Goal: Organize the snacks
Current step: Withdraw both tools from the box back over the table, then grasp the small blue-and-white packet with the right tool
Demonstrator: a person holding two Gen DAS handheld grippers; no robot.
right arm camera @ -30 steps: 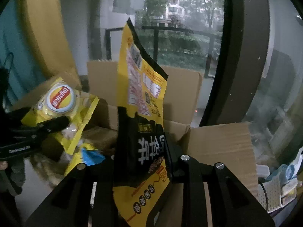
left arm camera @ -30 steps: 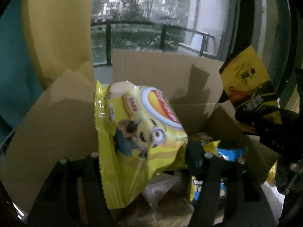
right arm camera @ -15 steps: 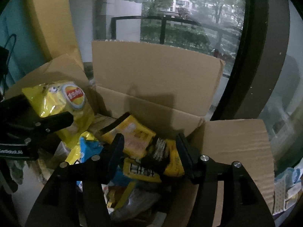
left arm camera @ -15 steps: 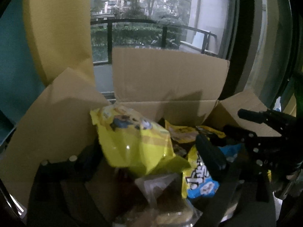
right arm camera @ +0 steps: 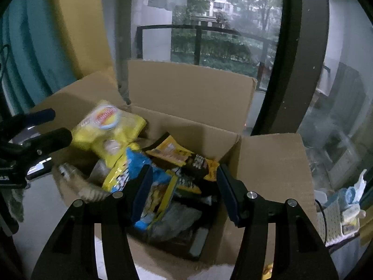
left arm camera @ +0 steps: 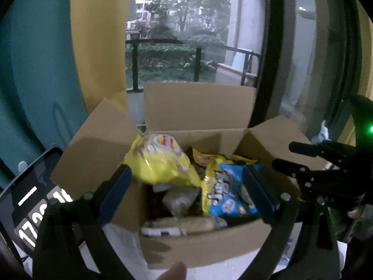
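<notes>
An open cardboard box (left arm camera: 193, 247) (right arm camera: 191, 86) holds several snack packs. A yellow chip bag (left arm camera: 160, 163) (right arm camera: 109, 128) lies at its left, a blue and yellow pack (left arm camera: 228, 191) (right arm camera: 137, 179) beside it, and a yellow and black pack (right arm camera: 184, 156) (left arm camera: 209, 157) further back. My left gripper (left arm camera: 186, 196) is open and empty above the box's near side. My right gripper (right arm camera: 184, 193) is open and empty over the box; it also shows at the right of the left wrist view (left arm camera: 310, 163).
A dark tablet with white digits (left arm camera: 28, 207) lies left of the box. A white basket with small items (right arm camera: 342, 212) stands at the right. Box flaps stand up at the back and sides. A window with a railing is behind.
Both grippers let go of their packs, which dropped into the box: the yellow chip bag from the left, the yellow and black pack from the right. Both grippers have pulled back, open.
</notes>
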